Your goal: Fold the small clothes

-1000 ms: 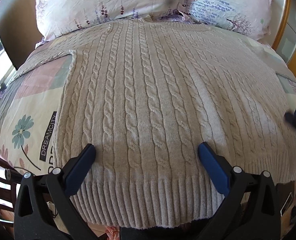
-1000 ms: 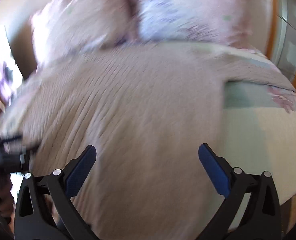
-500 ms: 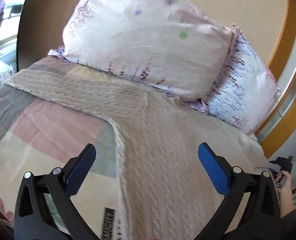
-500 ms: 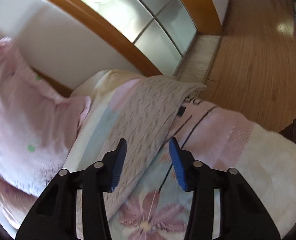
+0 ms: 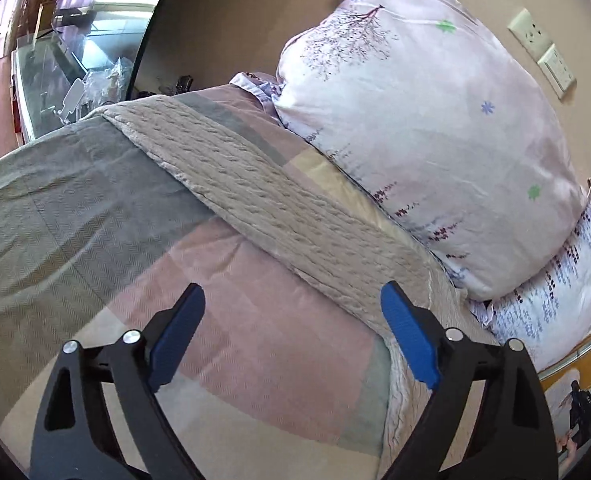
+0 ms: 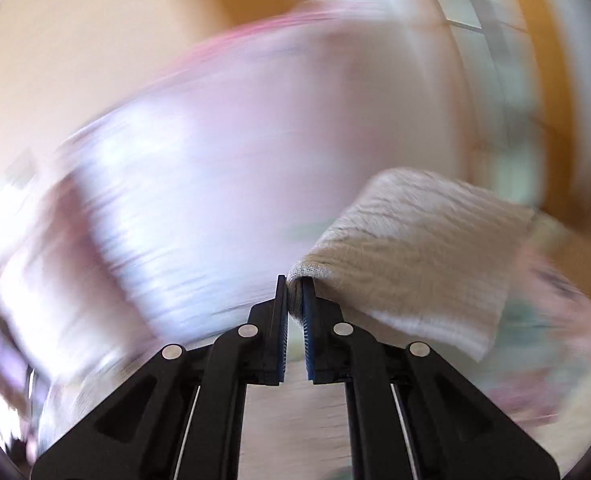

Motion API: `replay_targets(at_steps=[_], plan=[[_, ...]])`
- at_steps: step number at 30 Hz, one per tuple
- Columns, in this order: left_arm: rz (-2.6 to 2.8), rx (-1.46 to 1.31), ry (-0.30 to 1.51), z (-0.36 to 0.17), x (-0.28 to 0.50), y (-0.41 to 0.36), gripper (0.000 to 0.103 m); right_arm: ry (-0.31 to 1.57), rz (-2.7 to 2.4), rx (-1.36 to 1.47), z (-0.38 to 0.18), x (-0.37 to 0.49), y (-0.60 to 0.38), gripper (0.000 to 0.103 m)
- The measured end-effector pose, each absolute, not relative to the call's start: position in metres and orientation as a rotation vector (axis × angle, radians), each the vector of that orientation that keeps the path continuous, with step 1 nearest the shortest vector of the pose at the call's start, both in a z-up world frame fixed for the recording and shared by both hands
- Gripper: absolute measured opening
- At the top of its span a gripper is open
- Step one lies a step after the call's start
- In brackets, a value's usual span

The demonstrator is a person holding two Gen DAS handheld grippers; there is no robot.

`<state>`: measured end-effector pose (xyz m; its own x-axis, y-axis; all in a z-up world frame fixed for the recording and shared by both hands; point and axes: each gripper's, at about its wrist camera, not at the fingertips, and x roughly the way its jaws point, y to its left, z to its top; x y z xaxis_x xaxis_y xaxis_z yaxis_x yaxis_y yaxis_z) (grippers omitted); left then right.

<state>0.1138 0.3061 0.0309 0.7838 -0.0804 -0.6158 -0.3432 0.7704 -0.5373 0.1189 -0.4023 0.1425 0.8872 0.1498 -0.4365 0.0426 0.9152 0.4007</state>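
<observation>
While my right gripper (image 6: pixel 294 300) has its blue fingers (image 6: pixel 282 332) pinched together on the folded edge of the beige cable-knit sweater (image 6: pixel 411 248), everything beyond that pinch is smeared by motion blur in the right wrist view, so I can only make out pale pink and white bedding behind the knit. On the other side my left gripper (image 5: pixel 291 340) hangs with its fingers (image 5: pixel 409 340) spread wide and holding nothing, above the patchwork bedspread (image 5: pixel 107 216) of grey, pink and cream blocks. Just past those fingers, a sleeve (image 5: pixel 255 196) of the sweater lies flat on the bedspread, running diagonally from near the right finger up toward the far left edge of the bed. Farther back, a large pink floral pillow (image 5: pixel 427 120) leans against the tan wall, partly overlapping a second white pillow (image 5: pixel 555 304) with purple print beside it. Two wall sockets (image 5: pixel 543 52) sit above them.
</observation>
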Motion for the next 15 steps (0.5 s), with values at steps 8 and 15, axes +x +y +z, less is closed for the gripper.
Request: replay_targets(at_steps=[8, 15], plan=[[0.209, -0.816, 0.637, 0.018, 0.137, 0.354, 0.066, 0.76, 0.651, 0.099, 0.102, 0.108, -0.154, 0.032], [0.332, -1.004, 0.613, -0.003, 0.156, 0.416, 0.041, 0.689, 0.416, 0.216, 0.117, 0.103, -0.244, 0.073]])
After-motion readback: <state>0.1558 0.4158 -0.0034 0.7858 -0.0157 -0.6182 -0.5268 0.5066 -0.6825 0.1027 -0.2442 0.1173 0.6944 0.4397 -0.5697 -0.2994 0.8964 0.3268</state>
